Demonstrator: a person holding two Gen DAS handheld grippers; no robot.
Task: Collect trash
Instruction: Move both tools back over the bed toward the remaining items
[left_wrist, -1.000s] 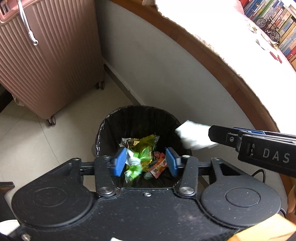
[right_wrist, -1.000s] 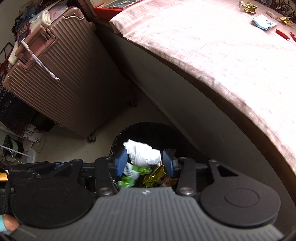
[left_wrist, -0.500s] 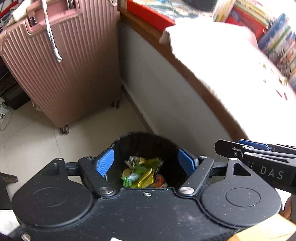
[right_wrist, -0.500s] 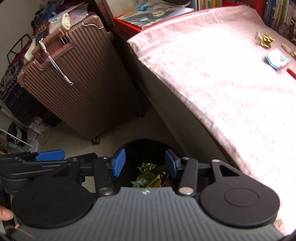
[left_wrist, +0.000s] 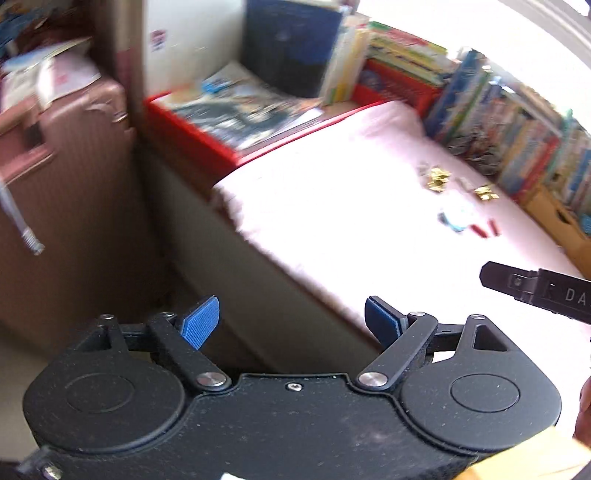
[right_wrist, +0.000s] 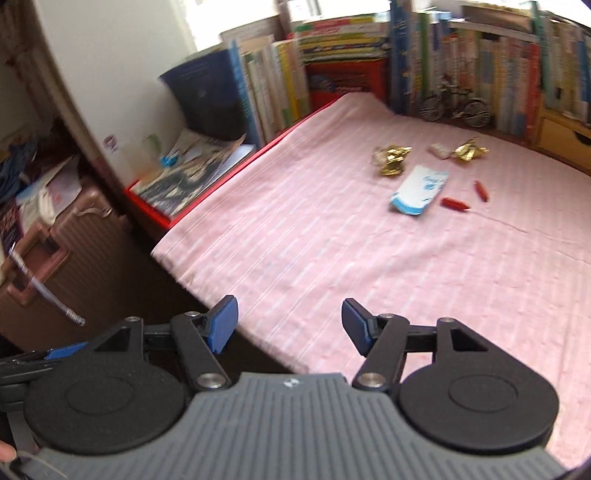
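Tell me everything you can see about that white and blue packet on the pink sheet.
The white and blue packet is a soft, flat pouch, seemingly plastic, white with blue print and a blue lower edge. It lies slightly crumpled and skewed on the pink striped sheet, apart from both grippers, between a gold wrapper and a small red piece.

1. White letters "DA" are showing on the black right gripper (left_wrist: 535, 295), right of the left gripper (left_wrist: 291, 321), cut by the frame edge.
2. Book spines (right_wrist: 461, 66) ahead are probably too blurred for reading.
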